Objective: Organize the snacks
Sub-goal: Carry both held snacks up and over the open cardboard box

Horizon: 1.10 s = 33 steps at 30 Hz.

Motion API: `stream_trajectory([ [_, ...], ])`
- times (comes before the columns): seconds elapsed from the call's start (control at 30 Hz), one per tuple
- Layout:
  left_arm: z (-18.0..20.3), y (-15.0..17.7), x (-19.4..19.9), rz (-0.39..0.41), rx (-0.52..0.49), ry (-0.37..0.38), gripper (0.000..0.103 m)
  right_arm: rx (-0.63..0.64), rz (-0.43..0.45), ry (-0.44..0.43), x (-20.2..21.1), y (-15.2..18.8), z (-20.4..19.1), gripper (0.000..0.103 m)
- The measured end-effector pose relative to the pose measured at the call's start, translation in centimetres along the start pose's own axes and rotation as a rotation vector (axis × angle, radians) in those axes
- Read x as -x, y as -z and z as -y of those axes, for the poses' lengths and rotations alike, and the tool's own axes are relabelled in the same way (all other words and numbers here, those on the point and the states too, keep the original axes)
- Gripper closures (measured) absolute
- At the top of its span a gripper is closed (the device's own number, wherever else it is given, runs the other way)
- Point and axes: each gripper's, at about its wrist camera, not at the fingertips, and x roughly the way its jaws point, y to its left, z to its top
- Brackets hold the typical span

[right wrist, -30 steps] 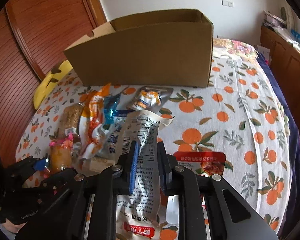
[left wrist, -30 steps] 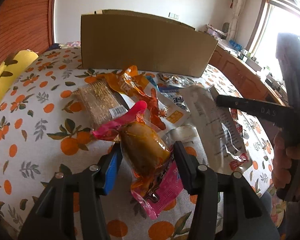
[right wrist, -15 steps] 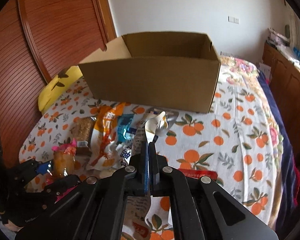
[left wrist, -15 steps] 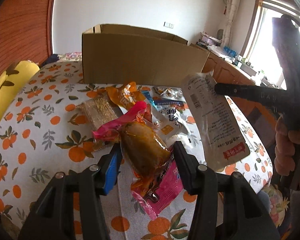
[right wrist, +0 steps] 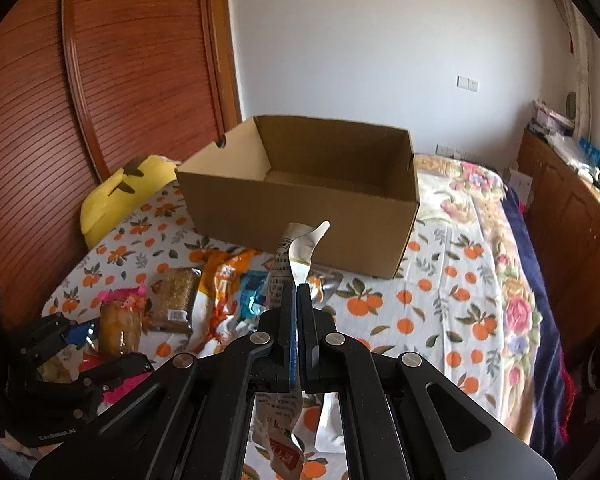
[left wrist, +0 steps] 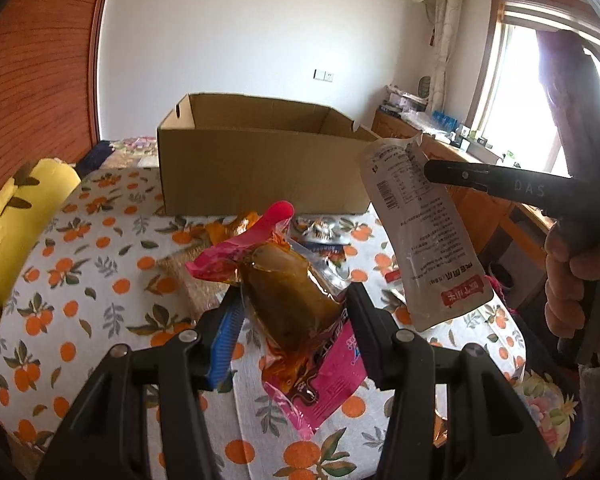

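I see the open cardboard box (right wrist: 300,196) on the orange-print bedspread (right wrist: 440,304), loose snacks near its front. My left gripper (left wrist: 292,300) clamps a pink-ended snack pack (left wrist: 292,304); my right gripper (right wrist: 296,300) pinches a grey pouch (left wrist: 424,232), both above the bedspread.

Brown cardboard box (right wrist: 300,196) on an orange-printed white cloth (right wrist: 452,300); pink-edged snack pack (left wrist: 296,304).

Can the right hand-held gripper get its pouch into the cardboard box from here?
Probably yes. The right hand-held gripper is shut on the pouch, lifted clear of the snack pile. The box sits straight ahead, its top open, with nothing between them.
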Motion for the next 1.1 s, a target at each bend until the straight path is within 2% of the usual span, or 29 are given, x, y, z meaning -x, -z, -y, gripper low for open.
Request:
stream_trajectory([
  [0.5,0.4,-5.3,0.0,0.051,-0.089,0.004,0.052,0.062,0.05,0.028,1.7,-3.6,0.2,0.103],
  [0.77,0.4,-8.0,-0.4,0.081,-0.119,0.009,0.052,0.092,0.062,0.041,1.6,-5.2,0.4,0.103],
  [1.1,-0.1,-12.1,-1.8,0.119,-0.153,0.028,0.051,0.124,0.09,0.054,0.8,-9.0,1.5,0.103],
])
